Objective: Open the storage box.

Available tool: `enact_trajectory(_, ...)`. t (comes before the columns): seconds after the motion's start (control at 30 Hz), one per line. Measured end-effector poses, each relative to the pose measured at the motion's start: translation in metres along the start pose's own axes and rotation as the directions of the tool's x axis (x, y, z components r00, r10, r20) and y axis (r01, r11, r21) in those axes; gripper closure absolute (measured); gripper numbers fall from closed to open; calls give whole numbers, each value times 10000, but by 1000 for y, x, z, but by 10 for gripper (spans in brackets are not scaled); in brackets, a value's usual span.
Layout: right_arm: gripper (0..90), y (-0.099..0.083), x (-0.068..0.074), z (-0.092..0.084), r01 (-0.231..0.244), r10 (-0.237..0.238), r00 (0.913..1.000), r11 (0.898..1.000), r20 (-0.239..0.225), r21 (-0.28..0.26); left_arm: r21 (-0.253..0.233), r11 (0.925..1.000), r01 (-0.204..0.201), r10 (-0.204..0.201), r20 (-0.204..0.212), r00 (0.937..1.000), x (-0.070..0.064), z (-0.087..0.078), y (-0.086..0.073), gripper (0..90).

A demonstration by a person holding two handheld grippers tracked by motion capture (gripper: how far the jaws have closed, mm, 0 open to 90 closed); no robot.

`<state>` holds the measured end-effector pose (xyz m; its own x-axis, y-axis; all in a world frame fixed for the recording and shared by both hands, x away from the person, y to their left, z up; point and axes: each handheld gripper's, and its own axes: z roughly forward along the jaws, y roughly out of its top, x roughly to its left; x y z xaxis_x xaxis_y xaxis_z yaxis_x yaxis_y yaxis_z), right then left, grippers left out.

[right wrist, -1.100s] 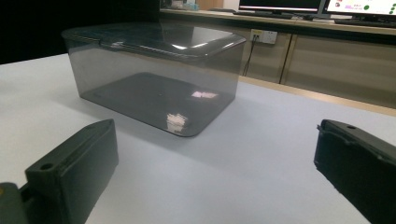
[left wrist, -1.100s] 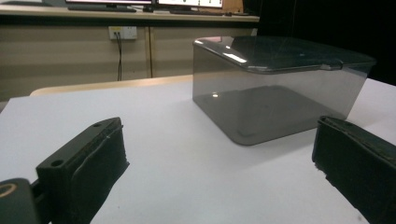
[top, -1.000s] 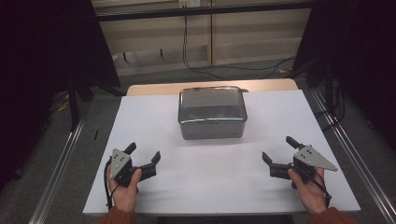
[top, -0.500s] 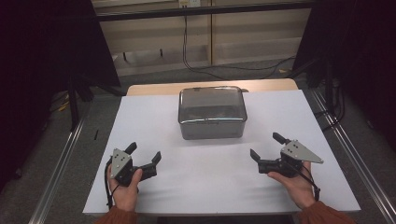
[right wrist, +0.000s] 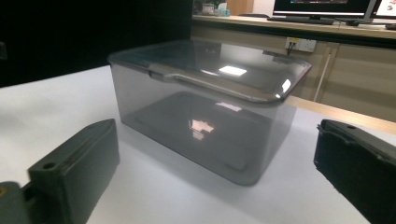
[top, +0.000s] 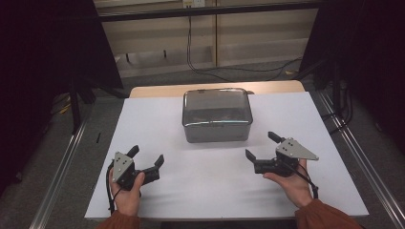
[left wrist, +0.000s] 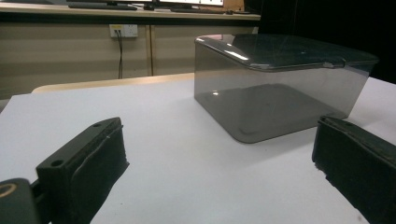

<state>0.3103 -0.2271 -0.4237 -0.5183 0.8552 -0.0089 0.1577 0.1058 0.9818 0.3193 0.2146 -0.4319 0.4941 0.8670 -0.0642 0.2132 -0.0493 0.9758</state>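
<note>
A smoky grey, see-through plastic box (top: 217, 114) with its lid on stands at the middle back of the white table top (top: 157, 119). It looks empty in both gripper views. My left gripper (top: 146, 157) rests low near the front left, open, jaws wide apart with the box (left wrist: 280, 84) ahead and to their right. My right gripper (top: 261, 145) is open near the front right, angled toward the box (right wrist: 205, 107), which sits close ahead between its jaws without touching them.
The white top (left wrist: 177, 154) ends in a wooden table edge (top: 157, 90) behind the box. Metal rails (top: 62, 167) run along both sides. Cables (top: 191, 43) and a cabinet wall lie beyond.
My right gripper has moved left and forward toward the box and turned to face it. The left gripper has stayed put.
</note>
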Motion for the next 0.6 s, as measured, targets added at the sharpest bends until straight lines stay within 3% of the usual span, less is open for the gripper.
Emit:
enact_trajectory(0.3, 42, 10, 4, 16, -68, 81, 9993, 9994, -368, 352, 101, 9999, -62, 62, -18, 10000, 1, 0, -1, 27)
enact_trajectory(0.5, 34, 17, 6, 26, 275, -260, 9987, 9991, -442, 315, 123, 9999, -106, 105, 54, 9999, 0, 1, -1, 27)
enact_trajectory(0.6, 24, 19, 7, 31, 770, -761, 9962, 9968, -430, 192, 169, 9998, -110, 110, 42, 9999, 0, 1, -1, 27)
